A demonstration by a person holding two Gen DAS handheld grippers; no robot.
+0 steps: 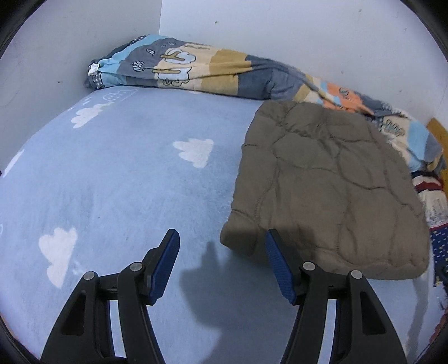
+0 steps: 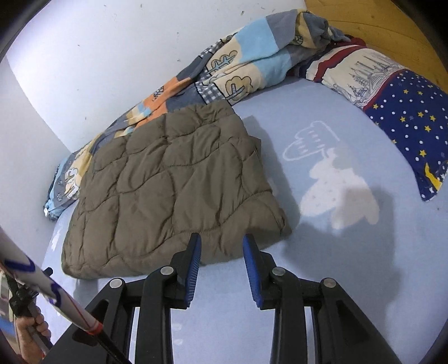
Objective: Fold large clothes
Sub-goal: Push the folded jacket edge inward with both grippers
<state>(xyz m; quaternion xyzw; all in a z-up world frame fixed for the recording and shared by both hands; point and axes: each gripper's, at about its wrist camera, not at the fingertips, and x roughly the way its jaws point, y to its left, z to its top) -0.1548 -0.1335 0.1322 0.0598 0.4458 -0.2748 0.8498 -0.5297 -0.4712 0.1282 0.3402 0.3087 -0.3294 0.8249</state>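
A brown quilted jacket [image 1: 327,184] lies folded into a flat rectangle on the light blue bed sheet [image 1: 126,173]. It also shows in the right wrist view [image 2: 168,190]. My left gripper [image 1: 222,238] is open and empty, hovering just off the jacket's near left corner. My right gripper [image 2: 222,240] is open and empty, its fingertips above the jacket's near edge, close to its right corner. Neither gripper touches the cloth.
A patchwork blanket [image 1: 196,67] is bunched along the white wall [image 1: 280,30]. A star-print pillow [image 2: 397,109] lies at the bed's right end by a wooden headboard [image 2: 372,19]. The person's left hand and gripper handle [image 2: 25,313] show at bottom left.
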